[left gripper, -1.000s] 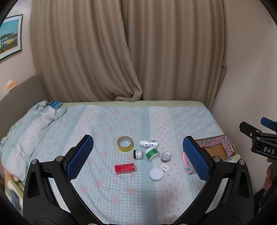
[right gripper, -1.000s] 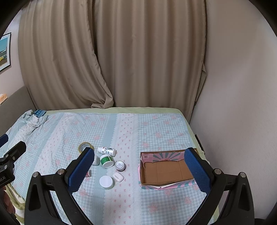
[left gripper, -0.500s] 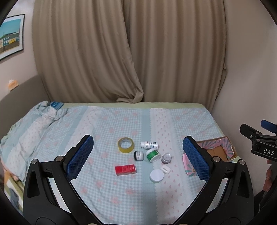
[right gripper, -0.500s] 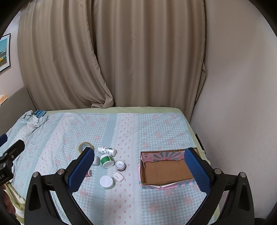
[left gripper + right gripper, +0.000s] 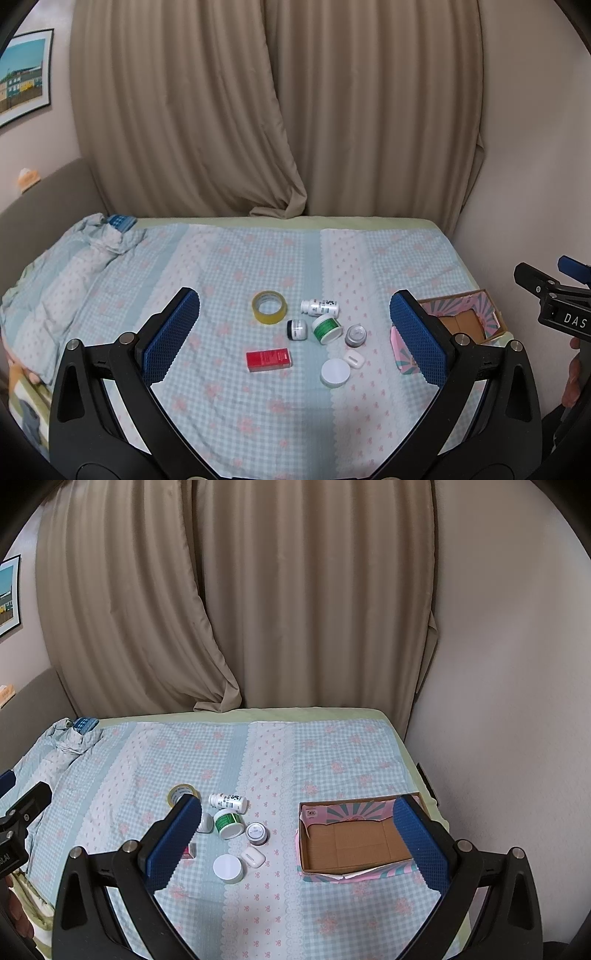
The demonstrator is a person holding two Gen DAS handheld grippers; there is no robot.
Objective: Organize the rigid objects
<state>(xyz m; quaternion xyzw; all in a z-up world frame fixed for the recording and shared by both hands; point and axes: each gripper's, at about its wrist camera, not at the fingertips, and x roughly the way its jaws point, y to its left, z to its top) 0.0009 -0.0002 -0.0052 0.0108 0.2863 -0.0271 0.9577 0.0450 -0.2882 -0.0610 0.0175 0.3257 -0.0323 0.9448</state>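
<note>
On the bed (image 5: 221,258) we see a small cluster of things lying together on the checked blue cover. The tape roll (image 5: 269,307) sits at the 11 o'clock edge of the cluster, and the white bottle (image 5: 319,307) lies on its side at 1 o'clock, just beside it. Below these stand the small dark jar (image 5: 297,329), the green-lidded tub (image 5: 326,328) and the silver-topped jar (image 5: 356,335), close in a row. The red box (image 5: 269,360) lies flat at 7 o'clock. At 5 o'clock the round white lid (image 5: 335,373) touches or nearly touches the white earbud case (image 5: 353,359).

From our right wrist camera, the open cardboard box (image 5: 354,843) with pink patterned sides rests at 3 o'clock of the cluster, apart from it, with nothing inside.

Our left gripper (image 5: 295,336) hovers above the cluster, jaws spread wide with nothing between them. Our right gripper (image 5: 297,843) has its jaws equally wide and holds nothing; they frame the box and part of the cluster.

Beige curtains (image 5: 277,110) hang behind the bed.
</note>
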